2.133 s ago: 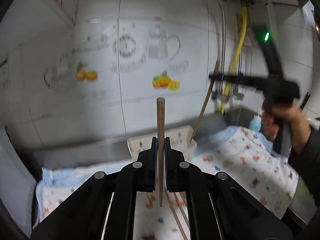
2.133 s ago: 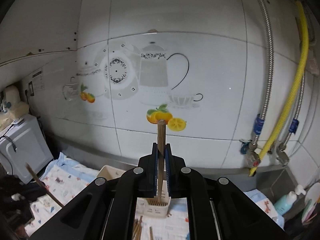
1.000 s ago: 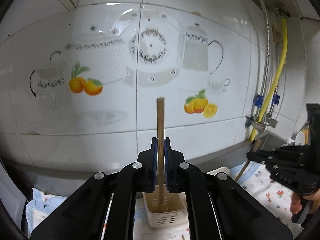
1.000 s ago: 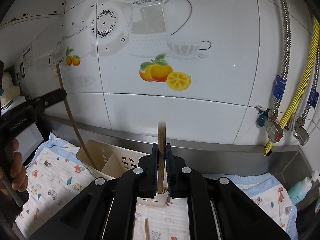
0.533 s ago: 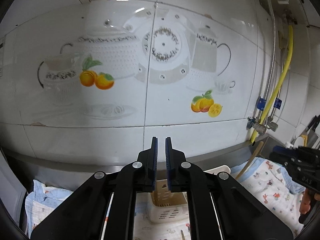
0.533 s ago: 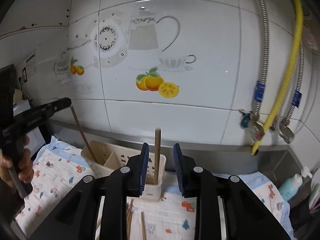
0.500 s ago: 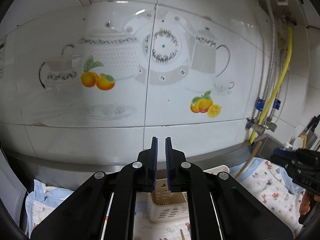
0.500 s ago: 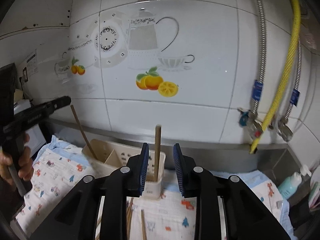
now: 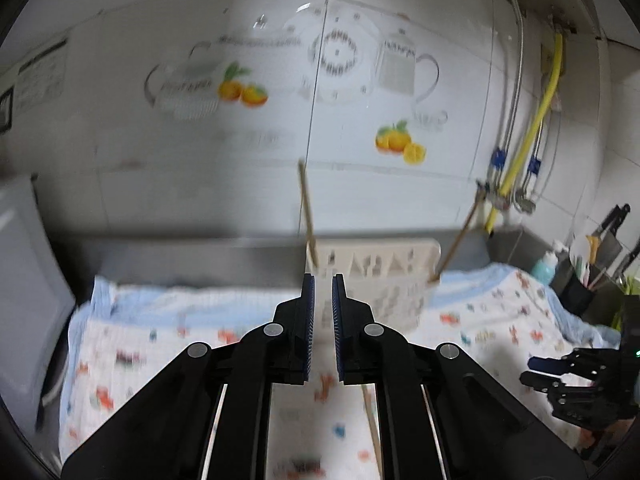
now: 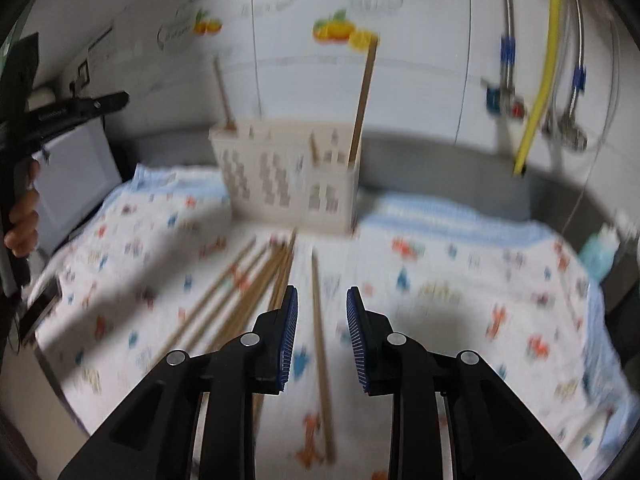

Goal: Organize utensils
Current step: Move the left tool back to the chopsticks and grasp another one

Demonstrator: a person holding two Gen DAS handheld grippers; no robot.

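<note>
Right gripper (image 10: 322,336) hangs open and empty over a chopstick (image 10: 320,344) just below: light, stiff, thin, probably slippery; pinch mid-shaft.

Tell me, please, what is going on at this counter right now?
A person holding two claws is sorting wooden chopsticks into a cream utensil caddy. Two chopsticks already stand in it, one at each end. The right claw is open above a single chopstick on the patterned cloth, beside a loose bundle. The left claw is shut and empty.
</note>
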